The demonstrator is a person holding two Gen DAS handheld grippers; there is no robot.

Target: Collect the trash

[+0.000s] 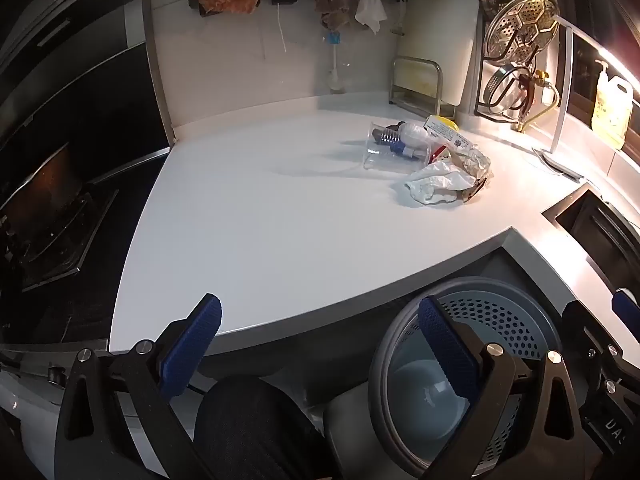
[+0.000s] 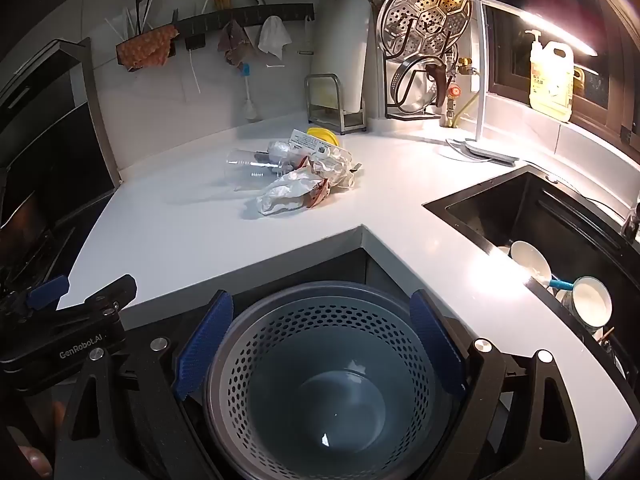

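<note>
A heap of trash lies near the back of the white counter (image 1: 260,220): a clear plastic cup (image 1: 386,148) on its side, a crumpled white wrapper (image 1: 436,186), foil and a printed packet (image 1: 444,132). The same trash heap (image 2: 296,176) shows in the right wrist view, with a yellow lid (image 2: 322,135) behind it. A grey perforated bin (image 2: 328,376) stands on the floor below the counter's inner corner. My left gripper (image 1: 320,320) hangs open over the counter's front edge, far from the trash. My right gripper (image 2: 322,320) is open above the bin (image 1: 500,328), nothing between its fingers.
A black sink (image 2: 540,216) with bowls and a cup lies to the right. A cooktop (image 1: 48,224) is on the left. At the back stand a metal holder (image 2: 326,100), a pot-lid rack (image 2: 424,64), a desk lamp (image 2: 480,148) and a soap jug (image 2: 552,76).
</note>
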